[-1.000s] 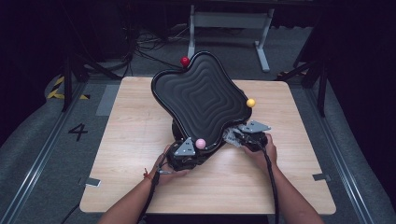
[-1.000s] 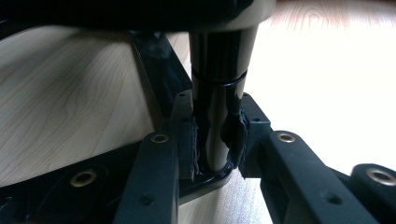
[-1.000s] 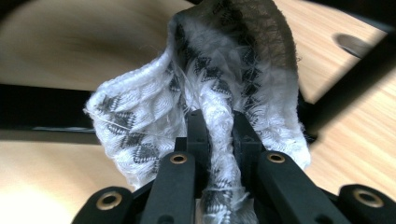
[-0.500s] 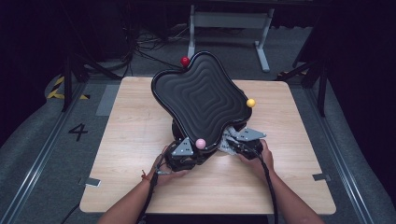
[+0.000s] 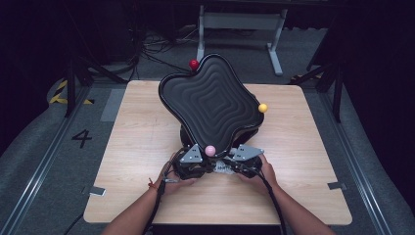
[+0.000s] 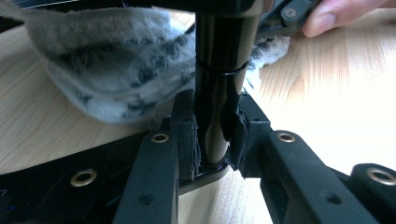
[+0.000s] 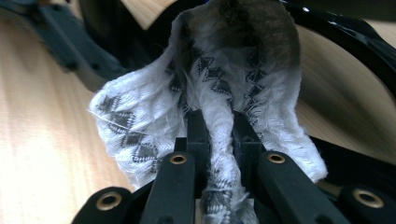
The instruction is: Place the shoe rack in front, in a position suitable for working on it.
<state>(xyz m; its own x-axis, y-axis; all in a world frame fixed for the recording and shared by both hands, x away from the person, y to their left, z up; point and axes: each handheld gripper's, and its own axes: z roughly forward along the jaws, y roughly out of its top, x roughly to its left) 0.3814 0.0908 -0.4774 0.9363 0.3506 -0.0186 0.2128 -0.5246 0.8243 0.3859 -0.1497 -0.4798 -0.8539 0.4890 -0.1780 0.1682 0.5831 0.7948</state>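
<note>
A black wavy-topped stand [image 5: 210, 103] stands tilted on the wooden table [image 5: 132, 132], with a red ball [image 5: 194, 64], a yellow ball [image 5: 263, 107] and a pink ball [image 5: 210, 150] at its corners. My left gripper [image 5: 192, 165] is under its near edge, shut on a glossy black post [image 6: 219, 84] of the stand; in the left gripper view the left gripper [image 6: 215, 135] presses its pads on both sides of the post. My right gripper [image 5: 237, 164] is shut on a white cloth with black diamond patterns [image 7: 224, 79], bunched between the jaws of the right gripper [image 7: 218, 135] and held against the stand's black base.
The cloth [image 6: 116, 65] hangs just behind the post in the left gripper view, with a finger of the other hand [image 6: 327, 18] beyond it. A metal frame [image 5: 240, 24] stands on the floor behind the table. Cables lie on the floor at back left.
My right gripper has moved left along the stand's near edge with the cloth, closer to the left gripper. The left gripper has stayed on the post.
</note>
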